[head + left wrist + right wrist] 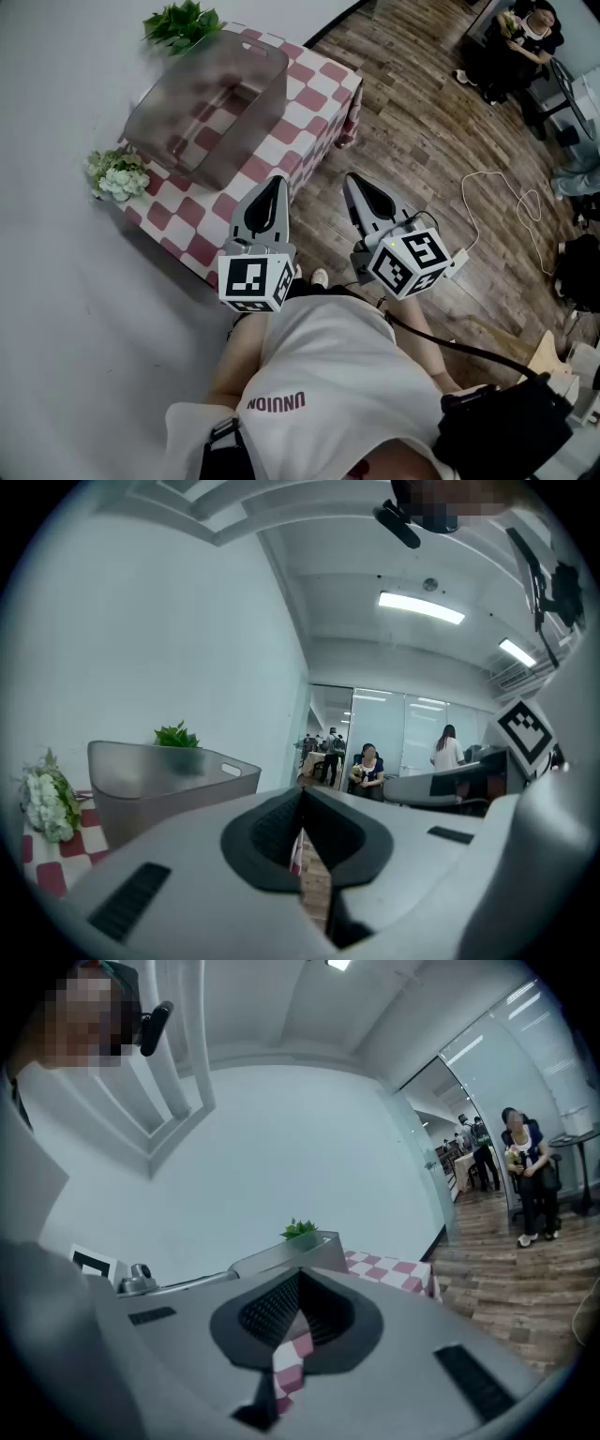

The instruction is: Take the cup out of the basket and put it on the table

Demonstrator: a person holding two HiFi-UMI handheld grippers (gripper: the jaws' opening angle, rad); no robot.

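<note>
The gray basket (pixel 246 127) sits on the checkered tabletop (pixel 317 82). I cannot see the cup through its cloudy wall. The left gripper (pixel 278 184) and right gripper (pixel 354 181) are both squeezed closed on nothing, side by side near the tabletop's edge

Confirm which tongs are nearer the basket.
Left. The left tongs sit at the table's near edge, just short of the basket; the right tongs are farther out, over the wood floor.

Red-and-white checked tablecloth (pixel 323 86) (grey basket (pixel 259 114))
</note>
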